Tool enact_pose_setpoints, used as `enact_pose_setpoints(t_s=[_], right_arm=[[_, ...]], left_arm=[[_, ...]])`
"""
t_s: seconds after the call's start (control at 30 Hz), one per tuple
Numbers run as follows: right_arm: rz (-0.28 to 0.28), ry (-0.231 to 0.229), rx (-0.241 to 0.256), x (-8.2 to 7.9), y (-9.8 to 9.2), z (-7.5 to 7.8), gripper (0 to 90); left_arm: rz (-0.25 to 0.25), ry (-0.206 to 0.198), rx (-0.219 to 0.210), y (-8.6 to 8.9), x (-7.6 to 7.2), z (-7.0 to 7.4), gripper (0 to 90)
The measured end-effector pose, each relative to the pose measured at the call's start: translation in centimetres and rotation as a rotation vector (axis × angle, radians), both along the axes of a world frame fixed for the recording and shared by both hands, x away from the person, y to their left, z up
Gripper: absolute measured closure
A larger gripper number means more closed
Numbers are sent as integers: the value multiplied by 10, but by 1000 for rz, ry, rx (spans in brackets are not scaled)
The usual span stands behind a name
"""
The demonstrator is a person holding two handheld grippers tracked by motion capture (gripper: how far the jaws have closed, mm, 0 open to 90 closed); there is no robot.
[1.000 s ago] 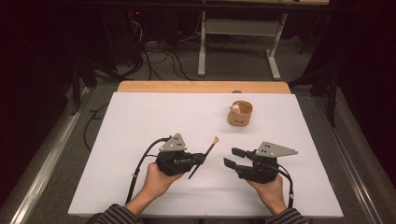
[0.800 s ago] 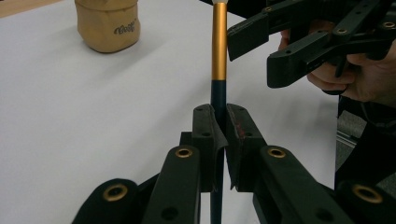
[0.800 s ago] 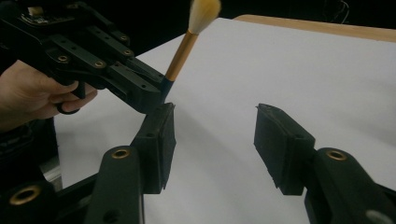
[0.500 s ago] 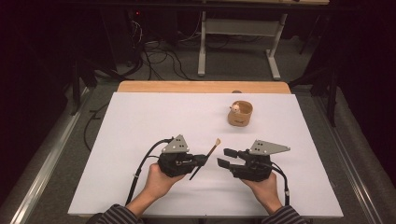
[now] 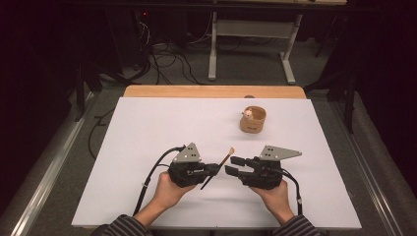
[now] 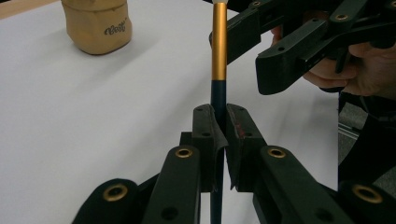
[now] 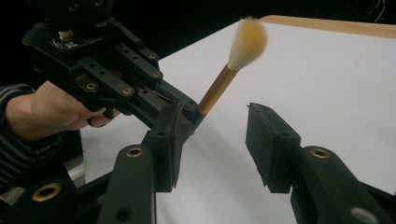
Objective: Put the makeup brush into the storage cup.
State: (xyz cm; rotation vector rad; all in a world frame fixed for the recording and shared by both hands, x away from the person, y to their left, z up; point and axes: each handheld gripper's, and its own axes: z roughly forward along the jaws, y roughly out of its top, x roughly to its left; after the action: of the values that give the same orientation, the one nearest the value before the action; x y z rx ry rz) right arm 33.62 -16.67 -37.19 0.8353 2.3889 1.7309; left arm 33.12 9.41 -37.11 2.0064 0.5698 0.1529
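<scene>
High view first: at the lower middle of the frame the left gripper pinches a makeup brush by its dark handle, and the brush slants up and to the right with its pale tip raised off the white table. Just to its right, the right gripper faces it, jaws spread, tips near the brush but apart from it. That head-on stance looks like the setup for a handover from one gripper to the other.

Left gripper view, bottom centre: the two pads press together on the dark handle, and the gold ferrule rises straight up the middle of the frame. Holding it low on the handle leaves the upper length free, which I judge is room for a second grip. The other gripper's open jaws sit at the upper right, close beside the ferrule.

Right gripper view: its own jaws stand wide at the bottom, nothing between them, while the bristles sit at the upper centre beyond them.

Farther back, in the upper right of the table in the high view, a tan brush cup stands upright, well apart from both grippers, probably the brush's destination or its source.
</scene>
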Motion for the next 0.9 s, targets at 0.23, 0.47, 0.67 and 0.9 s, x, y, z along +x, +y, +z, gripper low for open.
enact_pose_setpoints(t_s=[0.23, 0.47, 0.67, 0.9], right_arm=[[6, 8, 16, 2, 2, 2, 605], [24, 7, 25, 2, 7, 4, 632], [23, 25, 34, 4, 9, 3, 668], [34, 39, 38, 5, 13, 2, 701]], left_arm=[[-8, -14, 12, -3, -1, -1, 832], [-11, -21, 7, -2, -2, 0, 832], [-9, -16, 3, -2, -1, 0, 832], [-17, -25, 3, -4, -3, 1, 832]])
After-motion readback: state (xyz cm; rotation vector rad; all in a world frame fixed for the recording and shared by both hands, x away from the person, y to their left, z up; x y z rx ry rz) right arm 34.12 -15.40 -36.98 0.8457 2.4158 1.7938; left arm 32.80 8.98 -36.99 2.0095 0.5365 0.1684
